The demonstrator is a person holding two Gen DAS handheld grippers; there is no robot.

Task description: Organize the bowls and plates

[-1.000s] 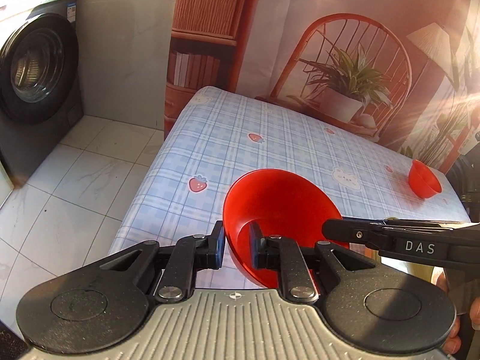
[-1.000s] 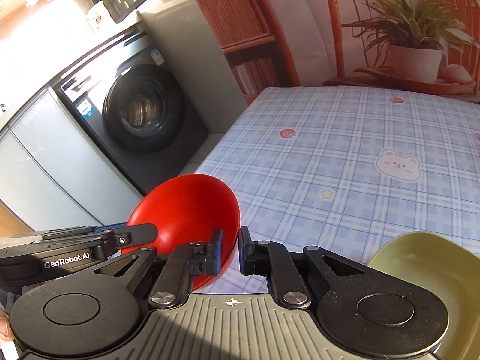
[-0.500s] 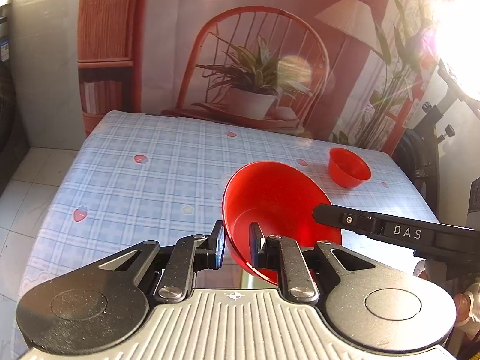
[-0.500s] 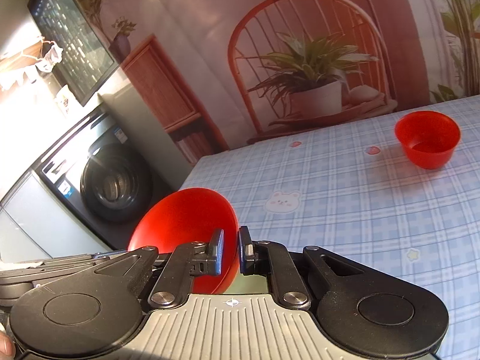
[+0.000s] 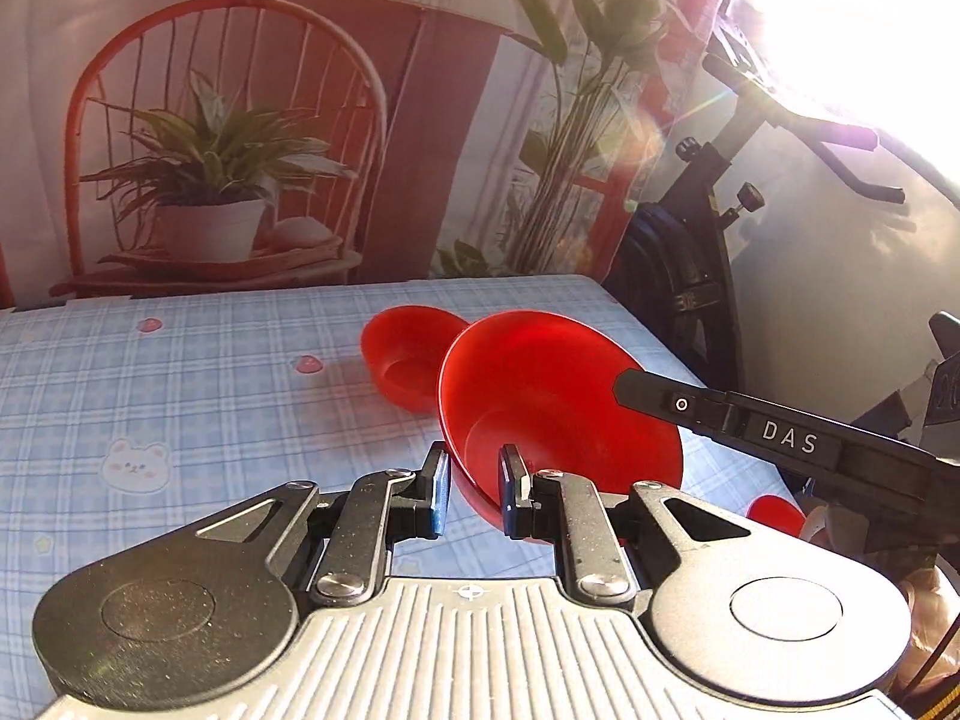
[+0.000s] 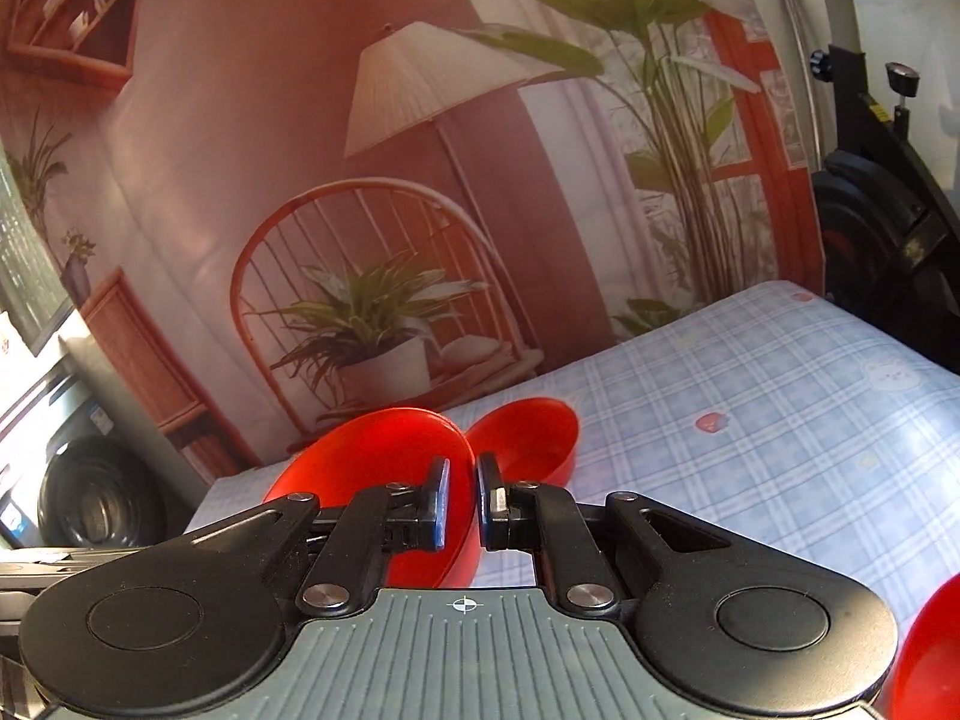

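My left gripper is shut on the rim of a large red bowl and holds it tilted above the checked tablecloth. My right gripper is shut on the opposite rim of the same bowl. A smaller red bowl rests on the cloth just beyond the held bowl; it also shows in the right wrist view. The right gripper's body shows as a black bar in the left wrist view.
Another red dish edge shows at the lower right, and also in the left wrist view. An exercise bike stands off the table's right end. A printed backdrop hangs behind. A washing machine stands far left.
Both grippers have swung right with the large red bowl, from the washing-machine side toward the table's right end. The small red bowl now sits right behind the held bowl. The green dish has left view.
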